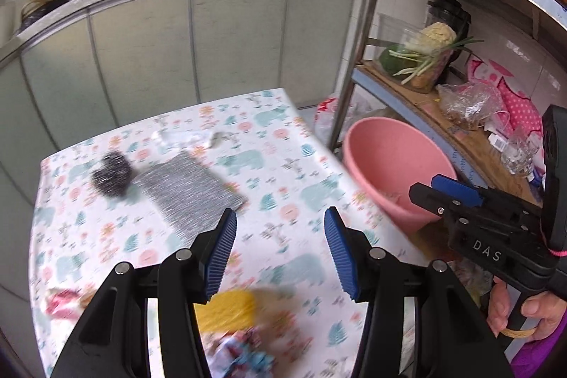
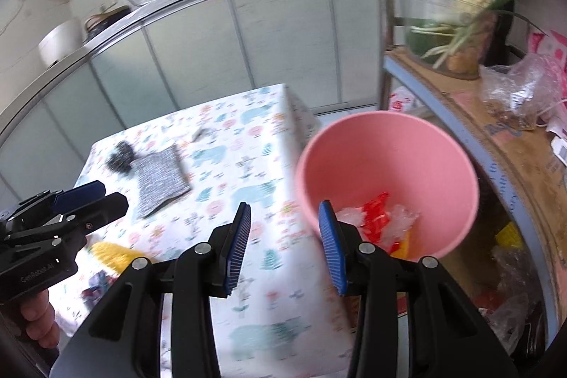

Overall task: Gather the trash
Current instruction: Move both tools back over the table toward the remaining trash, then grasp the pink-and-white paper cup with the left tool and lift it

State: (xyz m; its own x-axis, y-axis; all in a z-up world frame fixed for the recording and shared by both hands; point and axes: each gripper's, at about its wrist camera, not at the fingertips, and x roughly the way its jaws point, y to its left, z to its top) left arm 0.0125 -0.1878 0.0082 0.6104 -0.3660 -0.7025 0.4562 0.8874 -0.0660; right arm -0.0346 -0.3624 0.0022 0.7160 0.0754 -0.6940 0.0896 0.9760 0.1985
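A pink bin (image 2: 389,147) stands beside the table's right edge and holds red and clear wrappers (image 2: 375,218); it also shows in the left wrist view (image 1: 386,162). My left gripper (image 1: 280,247) is open and empty above the patterned table (image 1: 283,165), with a yellow item (image 1: 226,307) and a crumpled colourful wrapper (image 1: 241,353) just below it. A red-and-white wrapper (image 1: 60,303) lies at the table's near left. My right gripper (image 2: 283,243) is open and empty, by the bin's near rim.
A steel scourer (image 1: 110,176) and a grey cloth (image 1: 191,193) lie on the table's far side, with clear scraps (image 1: 184,137) behind. A metal shelf rack (image 1: 460,137) with vegetables and bags stands right of the bin. Kitchen cabinets (image 1: 177,41) run behind.
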